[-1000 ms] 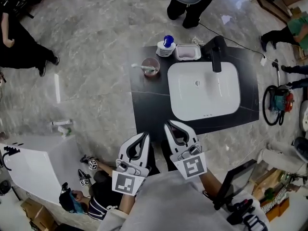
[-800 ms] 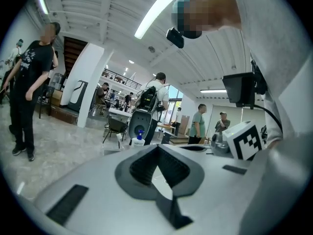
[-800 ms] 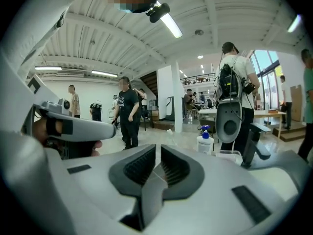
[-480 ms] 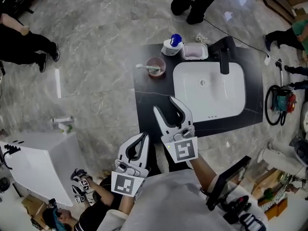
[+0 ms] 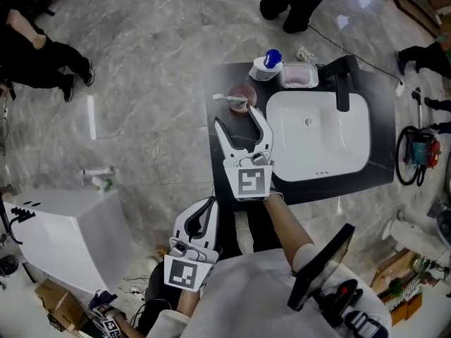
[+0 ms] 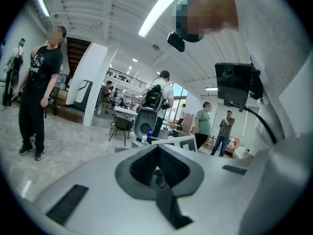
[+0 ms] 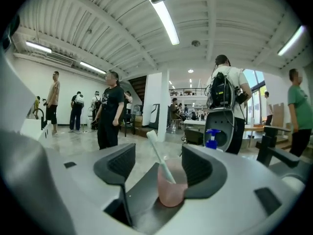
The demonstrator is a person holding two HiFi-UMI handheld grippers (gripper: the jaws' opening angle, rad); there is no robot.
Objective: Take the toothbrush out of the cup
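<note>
A pink cup [image 5: 243,96] stands on the black counter [image 5: 227,162], left of the sink. A white toothbrush [image 5: 227,98] leans out of it to the left. My right gripper [image 5: 240,120] reaches over the counter just short of the cup, its jaws opening, and nothing is pressed between them. In the right gripper view the cup [image 7: 172,186] and the toothbrush [image 7: 157,153] stand straight ahead, framed by the two pads but beyond them. My left gripper [image 5: 209,203] hangs back off the counter near my body, shut and empty. Its own view shows its jaws closed together.
A white sink [image 5: 320,138] with a black faucet [image 5: 343,83] fills the counter's right part. Behind the cup sit a blue-capped bottle [image 5: 270,63] and a pink-lined soap dish [image 5: 298,76]. People stand around on the marble floor. A white box [image 5: 60,238] sits at the lower left.
My right gripper has moved forward over the counter up to the cup, and its jaws have gone from shut to wide apart. The left gripper has shifted only slightly.
</note>
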